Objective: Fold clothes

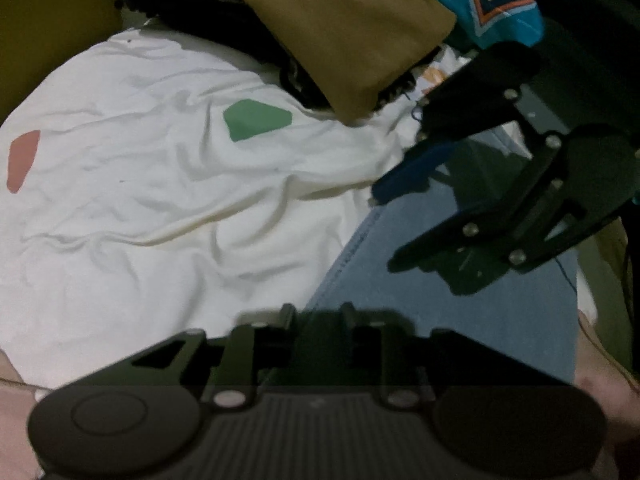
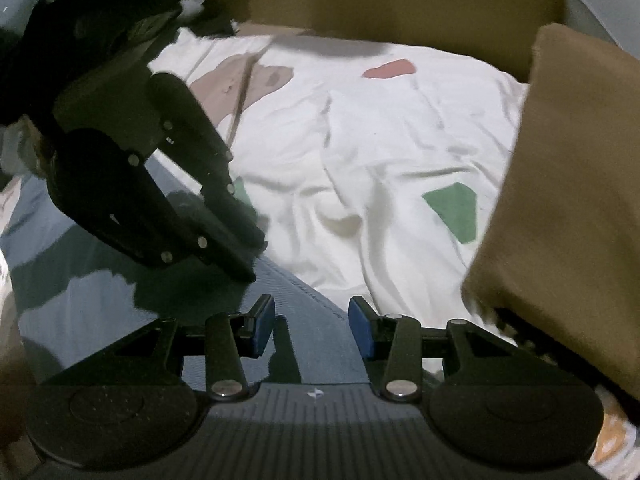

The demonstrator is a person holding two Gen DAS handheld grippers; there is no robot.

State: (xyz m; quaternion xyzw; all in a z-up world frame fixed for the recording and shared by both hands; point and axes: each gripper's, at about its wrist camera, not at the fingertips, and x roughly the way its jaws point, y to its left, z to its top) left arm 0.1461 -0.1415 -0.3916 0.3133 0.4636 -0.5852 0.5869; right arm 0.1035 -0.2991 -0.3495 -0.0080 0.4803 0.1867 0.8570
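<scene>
**Blue garment under both grippers, much of the pile hidden**

Right gripper (image 2: 312, 328) is nearest in its own view, at 6 o'clock. I see its two blue pads (image 2: 362, 332) standing apart, with nothing between them; a strip of the blue garment (image 2: 80, 312) lies flat below the gap, and I cannot say if the tips touch it. In the left wrist view this same gripper comes in from 3 o'clock, and its fingers also stand apart there.

Left gripper (image 1: 316, 320) is harder to read. In its own view the fingers at 6 o'clock are dark and blurred, only a narrow gap shows between them, and I cannot tell if they pinch cloth. In the right wrist view it hangs at 9 o'clock, tips pointing down at the edge of the blue garment, but shadow covers the tips.

I see the blue garment spread flat, with a stitched hem (image 1: 344, 248) running along the white sheet (image 1: 140, 184). Its far parts are cut off by the grippers and by the frame edge.

On the white sheet there are a green patch (image 1: 256, 120) and a red patch (image 1: 24, 160). A brown cushion (image 1: 320, 28) lies at 12 o'clock in the left view and covers something black beneath it, which I cannot make out. At 1 o'clock a teal patterned cloth (image 1: 492, 4) is partly cut off.
</scene>
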